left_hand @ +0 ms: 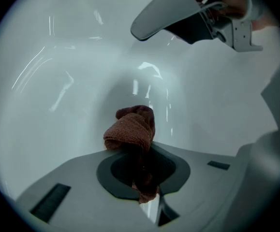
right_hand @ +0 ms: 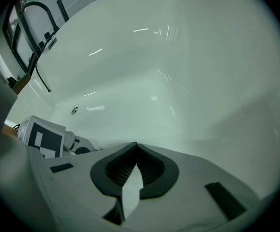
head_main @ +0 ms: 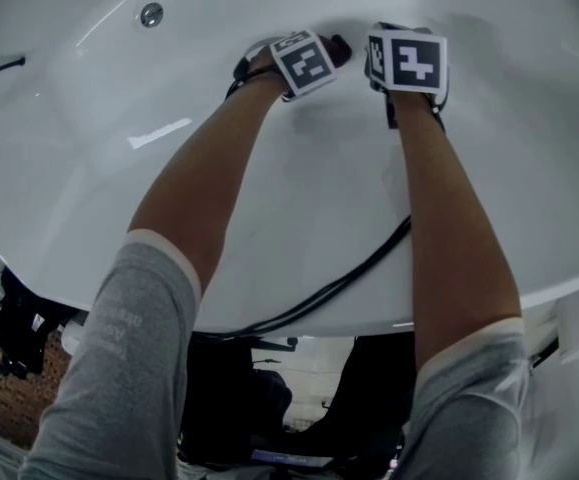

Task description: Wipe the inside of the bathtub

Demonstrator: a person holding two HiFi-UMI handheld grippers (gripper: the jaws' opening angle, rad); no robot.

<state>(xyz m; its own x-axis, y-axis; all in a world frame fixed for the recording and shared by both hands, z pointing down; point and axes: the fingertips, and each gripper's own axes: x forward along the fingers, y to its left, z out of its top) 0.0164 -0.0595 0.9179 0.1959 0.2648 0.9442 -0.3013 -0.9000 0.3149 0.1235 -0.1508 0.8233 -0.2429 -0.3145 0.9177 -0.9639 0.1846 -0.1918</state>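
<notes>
In my left gripper view, the left gripper was clamped on a crumpled reddish-brown terry cloth. The cloth bulged above the jaws at mid-frame, in front of the curved wall of the glossy white bathtub. My right gripper was pinched together on nothing, just beside the left one. A round metal fitting sat at the upper left of the head view.

Flat light from above fills the white bathtub in my head view, glare streaking at ten o'clock, a soft shadow pooling at twelve. My two gripper views bow like fisheyes and fall to black at every corner; the left runs bluish and dim, the right greenish, with a blurred mass at nine o'clock.
</notes>
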